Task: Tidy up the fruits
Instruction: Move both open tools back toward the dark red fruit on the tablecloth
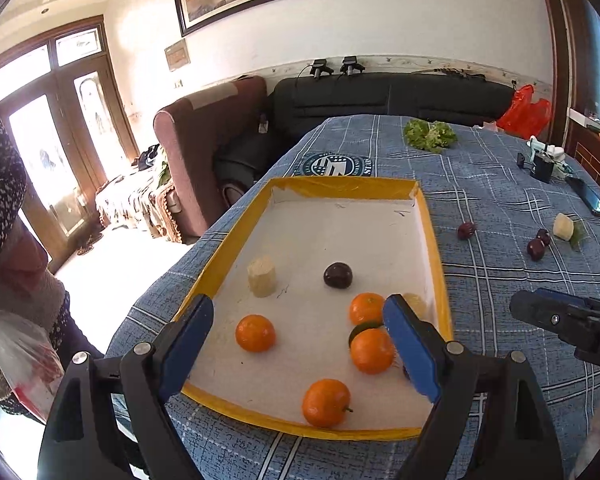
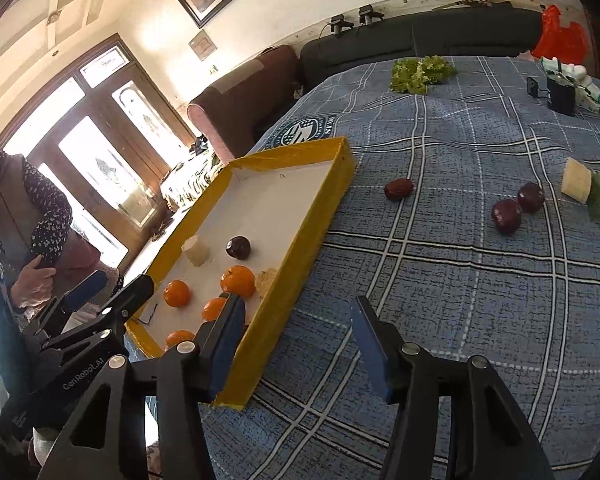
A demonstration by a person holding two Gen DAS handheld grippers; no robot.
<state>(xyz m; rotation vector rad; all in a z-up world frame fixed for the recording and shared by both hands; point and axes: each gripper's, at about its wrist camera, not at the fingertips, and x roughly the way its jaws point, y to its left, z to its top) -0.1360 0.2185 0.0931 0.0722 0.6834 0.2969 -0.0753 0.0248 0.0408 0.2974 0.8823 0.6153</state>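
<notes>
A yellow-rimmed white tray [image 1: 434, 240] [image 2: 300, 236] lies on the blue checked tablecloth. In it are several oranges [image 1: 255, 333] [image 2: 238, 280], a dark plum [image 1: 338, 275] [image 2: 238, 247] and a pale fruit chunk [image 1: 262, 277] [image 2: 196, 251]. My left gripper [image 1: 298, 344] is open and empty, above the tray's near end. My right gripper [image 2: 296, 344] is open and empty, just right of the tray. On the cloth to the right lie a red date [image 2: 398, 189] [image 1: 466, 231], two dark red plums [image 2: 518, 207] [image 1: 539, 245] and a pale chunk [image 2: 577, 185] [image 1: 563, 226].
Lettuce [image 1: 430, 135] [image 2: 420, 72] lies at the table's far end. A phone [image 1: 592, 198] and small black devices [image 2: 560, 94] sit at the far right. A person with a plastic bag [image 1: 16, 240] stands left of the table. Sofas stand behind.
</notes>
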